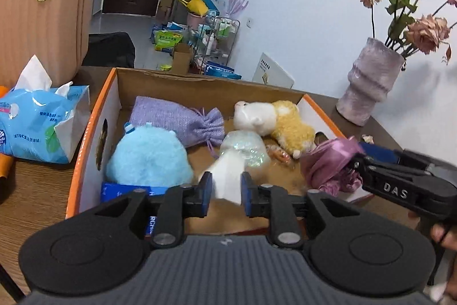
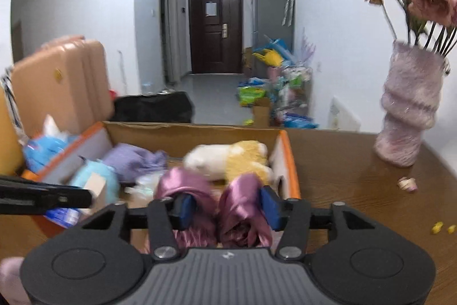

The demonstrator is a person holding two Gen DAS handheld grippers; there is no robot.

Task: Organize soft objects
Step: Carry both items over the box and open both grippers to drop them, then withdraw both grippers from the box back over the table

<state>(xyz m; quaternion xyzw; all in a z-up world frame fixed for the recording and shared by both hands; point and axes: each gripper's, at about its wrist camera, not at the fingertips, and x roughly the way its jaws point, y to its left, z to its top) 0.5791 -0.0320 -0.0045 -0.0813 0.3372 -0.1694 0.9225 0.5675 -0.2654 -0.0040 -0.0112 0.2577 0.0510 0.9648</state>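
An orange-edged cardboard box (image 1: 94, 116) holds a blue plush (image 1: 148, 159), a purple drawstring pouch (image 1: 177, 119), a white-and-yellow plush (image 1: 274, 119) and an iridescent bag (image 1: 245, 147). My left gripper (image 1: 226, 187) is shut on a white piece attached to that bag, low over the box's near end. My right gripper (image 2: 225, 205) is shut on a pink satin cloth (image 2: 200, 190) and holds it over the box's right near corner; the cloth also shows in the left wrist view (image 1: 328, 162). The box (image 2: 288, 153) and both plushes show blurred in the right wrist view.
A blue tissue pack (image 1: 37, 122) lies left of the box, with a pink suitcase (image 1: 40, 10) behind it. A lilac vase (image 1: 368, 85) of dried roses stands on the wooden table (image 2: 357, 190) to the right. Small yellow crumbs (image 2: 441, 227) lie on the table.
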